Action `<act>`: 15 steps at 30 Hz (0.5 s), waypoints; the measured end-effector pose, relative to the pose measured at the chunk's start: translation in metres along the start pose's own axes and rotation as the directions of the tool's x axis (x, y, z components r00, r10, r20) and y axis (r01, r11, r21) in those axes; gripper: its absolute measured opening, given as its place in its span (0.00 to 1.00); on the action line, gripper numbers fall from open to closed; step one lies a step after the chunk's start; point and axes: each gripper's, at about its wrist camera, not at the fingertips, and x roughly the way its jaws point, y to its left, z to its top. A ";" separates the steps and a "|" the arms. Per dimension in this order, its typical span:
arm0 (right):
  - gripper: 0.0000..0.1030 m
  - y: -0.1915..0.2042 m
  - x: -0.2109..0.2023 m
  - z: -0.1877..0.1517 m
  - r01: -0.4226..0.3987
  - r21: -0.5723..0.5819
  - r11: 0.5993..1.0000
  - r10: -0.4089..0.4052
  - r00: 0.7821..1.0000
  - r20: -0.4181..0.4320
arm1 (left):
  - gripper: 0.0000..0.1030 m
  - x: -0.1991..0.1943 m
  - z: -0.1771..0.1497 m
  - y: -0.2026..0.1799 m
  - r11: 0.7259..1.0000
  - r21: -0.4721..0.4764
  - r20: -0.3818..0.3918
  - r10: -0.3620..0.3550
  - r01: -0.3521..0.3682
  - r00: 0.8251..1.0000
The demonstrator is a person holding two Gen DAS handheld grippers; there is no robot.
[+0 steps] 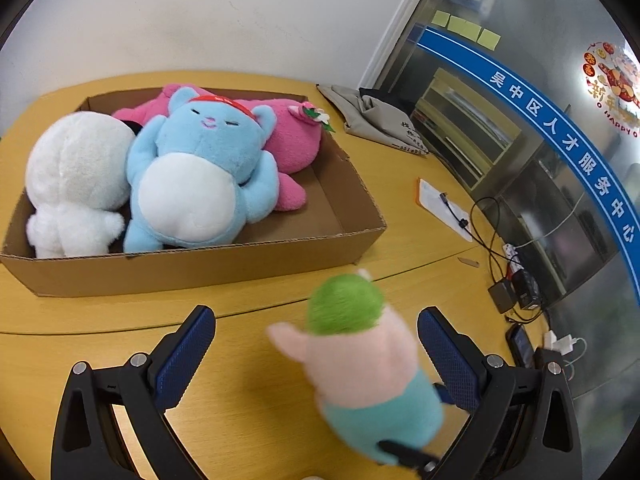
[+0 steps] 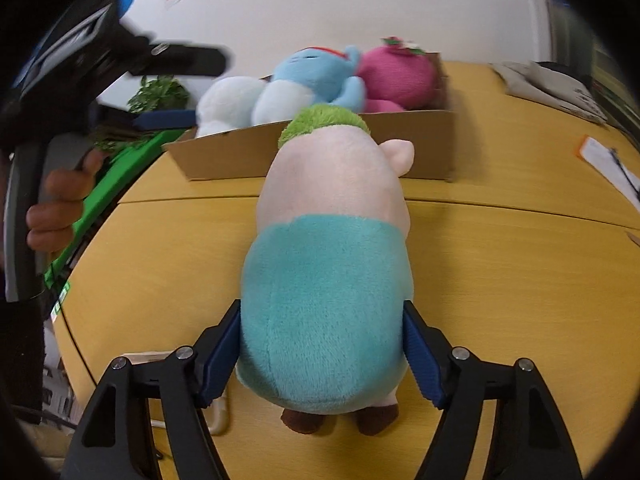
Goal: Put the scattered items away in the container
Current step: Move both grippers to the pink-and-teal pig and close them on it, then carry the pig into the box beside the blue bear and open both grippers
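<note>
A cardboard box stands on the wooden table and holds a white plush, a blue bear plush and a pink plush. My right gripper is shut on a plush doll with green hair, pink body and teal trousers, and holds it above the table before the box. The doll also shows in the left wrist view, between the fingers of my left gripper, which is open and holds nothing. The right gripper's tip shows under the doll.
Grey folded cloth lies at the table's far right. A white sheet, cables and chargers and a phone lie along the right edge by a glass wall. Green plants are left of the table.
</note>
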 end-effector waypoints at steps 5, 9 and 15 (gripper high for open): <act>0.72 0.010 0.001 0.000 -0.003 -0.013 1.000 0.004 1.000 0.010 | 0.95 0.043 -0.006 0.009 1.000 0.010 -0.095 -0.007 0.007 0.995; 0.70 0.006 -0.003 -0.004 -0.027 -0.004 1.000 0.027 1.000 0.014 | 0.72 0.067 -0.013 0.019 0.988 -0.072 -0.154 -0.147 0.138 0.977; 0.64 0.005 -0.008 -0.005 -0.049 0.002 0.999 0.048 0.997 0.063 | 0.54 0.065 -0.010 0.005 0.985 -0.008 -0.163 -0.173 0.174 0.971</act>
